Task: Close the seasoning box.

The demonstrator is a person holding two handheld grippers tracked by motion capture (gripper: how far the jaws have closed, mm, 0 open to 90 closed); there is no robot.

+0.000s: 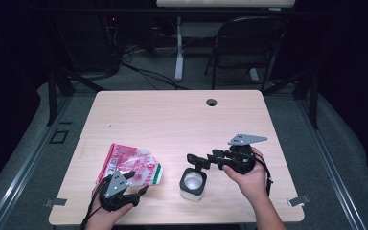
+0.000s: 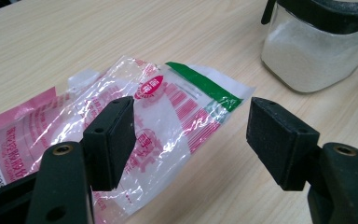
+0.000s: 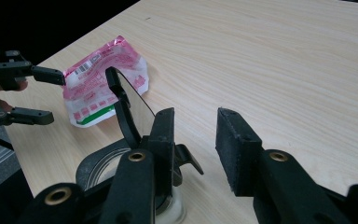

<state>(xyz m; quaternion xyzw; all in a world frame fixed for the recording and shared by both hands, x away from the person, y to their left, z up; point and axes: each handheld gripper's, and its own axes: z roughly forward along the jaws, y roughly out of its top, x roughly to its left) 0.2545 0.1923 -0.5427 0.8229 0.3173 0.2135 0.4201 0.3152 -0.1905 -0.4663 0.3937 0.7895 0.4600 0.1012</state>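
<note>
Meanwhile, near the wooden table's (image 1: 172, 115) front edge, the right gripper (image 1: 202, 161) hovers half-open and empty beside the open-lidded glass jar of white powder (image 1: 192, 184); a nudge could tip it. The left gripper (image 1: 136, 189), wide open, holds nothing over the crumpled pink-and-clear plastic bag (image 1: 132, 165).

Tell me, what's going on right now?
Both grippers, left and right, open. Left over pink-and-clear plastic pouch. Right by black-rimmed glass jar, lid up. Nothing blocking.

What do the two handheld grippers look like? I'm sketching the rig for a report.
Both are black. The left gripper and right gripper each carry a grey three-cornered plate with small holes on top. Their fingers end in thick, rectangular, matte black pads on arms with brass-coloured pivot rings. A black cable trails from each. The forearms show no sleeves.
</note>
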